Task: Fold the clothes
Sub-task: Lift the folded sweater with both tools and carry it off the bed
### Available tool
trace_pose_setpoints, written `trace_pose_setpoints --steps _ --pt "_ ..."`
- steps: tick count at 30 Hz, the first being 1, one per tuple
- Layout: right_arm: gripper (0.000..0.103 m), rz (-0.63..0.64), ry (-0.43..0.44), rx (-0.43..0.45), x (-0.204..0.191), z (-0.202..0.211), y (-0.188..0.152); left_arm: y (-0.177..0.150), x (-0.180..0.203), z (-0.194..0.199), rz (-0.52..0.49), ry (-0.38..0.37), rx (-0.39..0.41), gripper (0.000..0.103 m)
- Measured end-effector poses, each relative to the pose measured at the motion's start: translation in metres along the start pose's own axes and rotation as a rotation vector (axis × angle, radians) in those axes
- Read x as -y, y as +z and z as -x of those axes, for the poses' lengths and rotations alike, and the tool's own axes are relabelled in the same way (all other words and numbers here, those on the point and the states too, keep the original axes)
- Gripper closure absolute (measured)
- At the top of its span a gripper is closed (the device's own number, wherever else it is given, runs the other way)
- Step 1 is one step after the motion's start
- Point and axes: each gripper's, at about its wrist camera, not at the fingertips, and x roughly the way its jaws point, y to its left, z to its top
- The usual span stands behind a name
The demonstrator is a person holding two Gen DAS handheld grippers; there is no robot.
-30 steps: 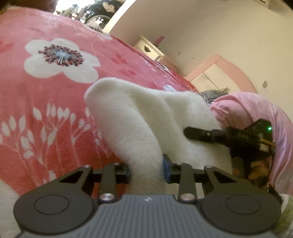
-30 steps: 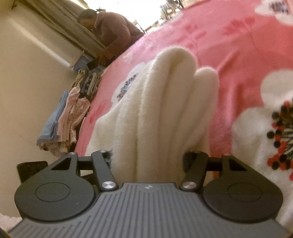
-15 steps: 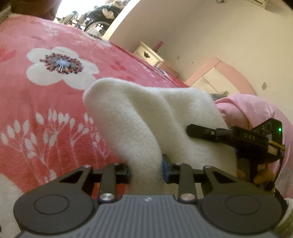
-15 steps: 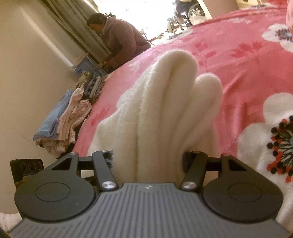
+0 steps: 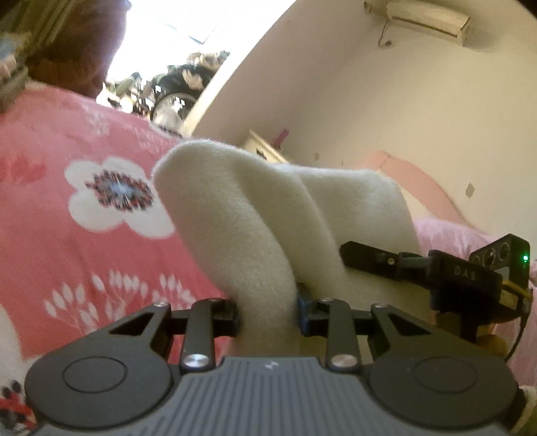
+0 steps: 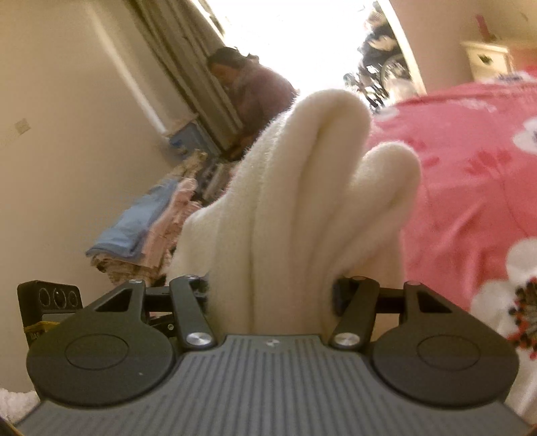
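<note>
The cream fleece garment (image 5: 268, 214) hangs bunched above a pink floral bedspread (image 5: 67, 241), pinched at two places. The left gripper (image 5: 268, 312) is clamped tight on one thick fold of it; the right gripper (image 6: 272, 295) is closed on a wider bundle of three rounded folds (image 6: 302, 201), its jaws further apart. In the left wrist view the right gripper's finger (image 5: 376, 258) presses against the fleece, with one green light (image 5: 524, 258) lit on its body. The raised fabric blocks most of the view ahead in both cameras. Around it: one stack of folded clothes (image 6: 141, 234) by the wall, one person (image 6: 255, 90) bent near the curtain (image 6: 188, 57), one cream nightstand (image 6: 490, 60), one air conditioner (image 5: 426, 16) high up.
</note>
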Motion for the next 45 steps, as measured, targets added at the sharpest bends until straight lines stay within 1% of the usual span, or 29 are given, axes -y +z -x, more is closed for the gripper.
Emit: trace_pose_setpoints --steps 6,13,19,26,34,37,45 --pt "0.046 0.073 0.054 0.040 -0.039 -0.004 0.016 0.019 -0.001 0.036 -0.002 0.033 0.093 0.074" --pt "0.046 0.131 0.142 0.092 -0.078 -0.012 0.030 0.040 -0.005 0.082 0.005 0.084 0.205 0.074" --pt "0.046 0.133 0.212 0.123 -0.104 -0.021 0.035 0.055 -0.005 0.123 -0.001 0.152 0.289 0.074" --pt "0.046 0.157 0.294 0.159 -0.148 -0.024 0.042 0.077 -0.002 0.189 -0.024 0.253 0.371 0.074" --pt "0.046 0.119 0.400 0.139 -0.207 -0.045 0.058 0.107 0.001 0.265 -0.054 0.381 0.453 0.075" --pt "0.046 0.090 0.429 0.108 -0.233 -0.058 0.067 0.120 0.001 0.293 -0.067 0.428 0.481 0.075" --pt "0.046 0.012 0.498 0.022 -0.295 -0.095 0.099 0.188 -0.012 0.345 -0.153 0.536 0.459 0.075"
